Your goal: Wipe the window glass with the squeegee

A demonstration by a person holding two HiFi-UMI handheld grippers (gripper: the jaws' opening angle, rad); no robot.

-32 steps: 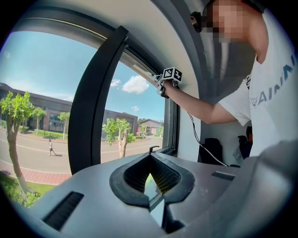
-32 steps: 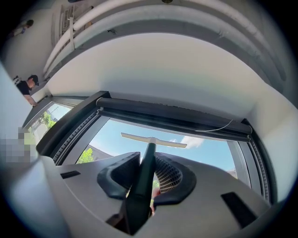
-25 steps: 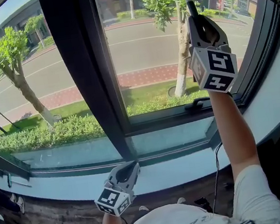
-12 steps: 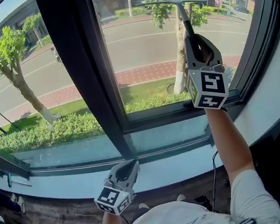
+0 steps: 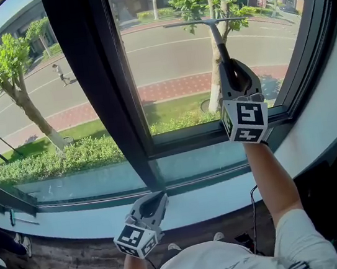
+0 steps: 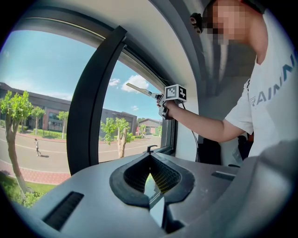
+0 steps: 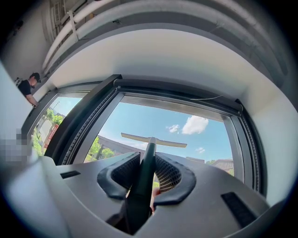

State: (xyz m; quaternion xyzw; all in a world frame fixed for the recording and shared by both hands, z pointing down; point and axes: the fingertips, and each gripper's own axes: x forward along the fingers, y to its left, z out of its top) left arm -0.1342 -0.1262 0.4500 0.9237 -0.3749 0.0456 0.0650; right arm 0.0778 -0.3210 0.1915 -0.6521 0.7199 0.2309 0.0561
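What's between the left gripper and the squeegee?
Head view: from the left gripper, the window sill, then the dark lower frame rail, then bare glass up to the squeegee.

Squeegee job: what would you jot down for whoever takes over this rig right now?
Right gripper: shut on the squeegee handle, arm raised, blade level across the upper part of the right pane.
Left gripper: shut, empty, low by the sill.
Done: the glass does not show how much is wiped.
Left: probably pull the blade down to the bottom frame, then perhaps the left pane.
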